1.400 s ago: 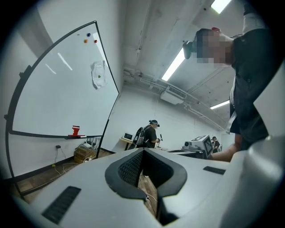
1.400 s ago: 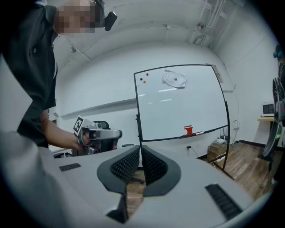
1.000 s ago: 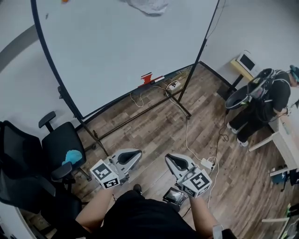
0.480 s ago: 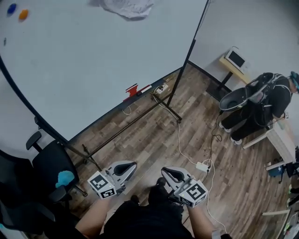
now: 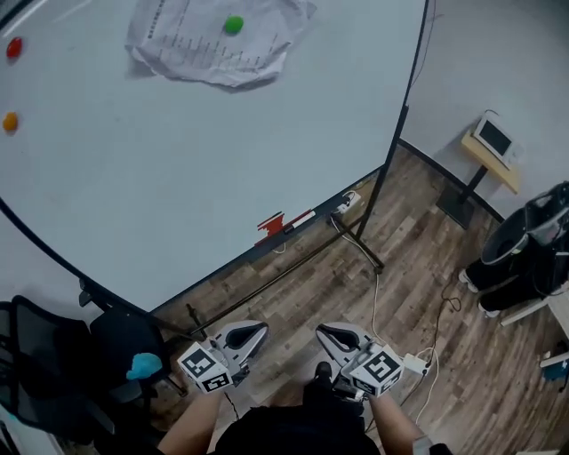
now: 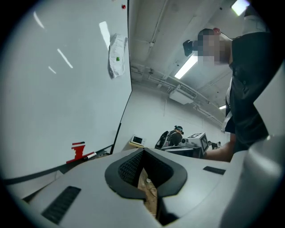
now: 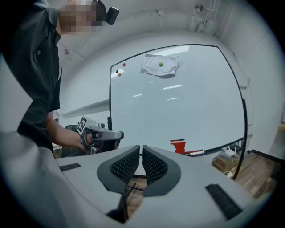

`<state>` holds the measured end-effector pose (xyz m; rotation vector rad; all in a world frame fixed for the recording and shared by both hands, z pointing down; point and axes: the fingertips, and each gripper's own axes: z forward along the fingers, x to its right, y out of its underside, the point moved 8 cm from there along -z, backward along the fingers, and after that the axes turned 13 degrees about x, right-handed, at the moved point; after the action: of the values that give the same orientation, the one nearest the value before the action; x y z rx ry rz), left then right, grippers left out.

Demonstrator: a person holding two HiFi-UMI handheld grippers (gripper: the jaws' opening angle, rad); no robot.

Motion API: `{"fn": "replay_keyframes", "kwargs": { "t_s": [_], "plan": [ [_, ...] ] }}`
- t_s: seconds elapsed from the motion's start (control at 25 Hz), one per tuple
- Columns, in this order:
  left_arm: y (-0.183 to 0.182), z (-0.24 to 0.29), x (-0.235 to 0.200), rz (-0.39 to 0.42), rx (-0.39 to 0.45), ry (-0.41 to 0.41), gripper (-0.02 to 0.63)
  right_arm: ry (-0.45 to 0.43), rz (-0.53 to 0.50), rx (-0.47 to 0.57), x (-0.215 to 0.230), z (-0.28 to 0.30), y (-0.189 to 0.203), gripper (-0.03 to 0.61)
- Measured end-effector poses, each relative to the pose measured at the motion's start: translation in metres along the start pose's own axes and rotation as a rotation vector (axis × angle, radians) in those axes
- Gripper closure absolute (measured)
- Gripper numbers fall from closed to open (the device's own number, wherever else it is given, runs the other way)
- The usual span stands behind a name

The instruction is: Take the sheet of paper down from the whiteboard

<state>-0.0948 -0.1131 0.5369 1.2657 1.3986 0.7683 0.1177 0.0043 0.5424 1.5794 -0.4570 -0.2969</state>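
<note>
A crumpled printed sheet of paper [image 5: 213, 44] hangs high on the whiteboard [image 5: 178, 169], pinned by a green magnet [image 5: 233, 25]. The right gripper view shows the sheet [image 7: 160, 67] too, and in the left gripper view the sheet [image 6: 117, 55] is seen edge-on. Both grippers are held low in front of the person, far below the sheet and apart from the board. My left gripper [image 5: 255, 332] is shut and holds nothing. My right gripper [image 5: 327, 332] is likewise shut and holds nothing. Both point level towards the board.
A red eraser and a marker [image 5: 277, 224] lie on the board's ledge. Red [image 5: 13, 46] and orange [image 5: 10, 120] magnets sit at the board's left. A black chair [image 5: 116, 342] stands on the left; cables and a power strip [image 5: 416, 363] lie on the floor. A person [image 5: 529, 253] stands at the right.
The person has stepped closer to the whiteboard, and both grippers came forward with them. The sheet and its green magnet are now in full view. Both grippers stay shut.
</note>
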Motion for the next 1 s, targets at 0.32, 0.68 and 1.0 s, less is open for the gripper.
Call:
{"fn": "replay_keyframes", "kwargs": {
  "t_s": [0.32,0.68,1.0],
  "plan": [
    [-0.047,0.063,-0.047,0.190,0.000,-0.175,0.604,-0.178,-0.126,0.088,0.113,0.064,-0.046,0.549],
    [-0.108,0.111,-0.080,0.379,-0.063,-0.201,0.603,-0.184,-0.192,0.179,0.183,0.124,-0.088,0.549],
    [-0.288,0.136,-0.069,0.919,-0.048,-0.223,0.603,-0.195,-0.469,0.416,0.169,0.197,-0.246,0.549]
  ]
}}
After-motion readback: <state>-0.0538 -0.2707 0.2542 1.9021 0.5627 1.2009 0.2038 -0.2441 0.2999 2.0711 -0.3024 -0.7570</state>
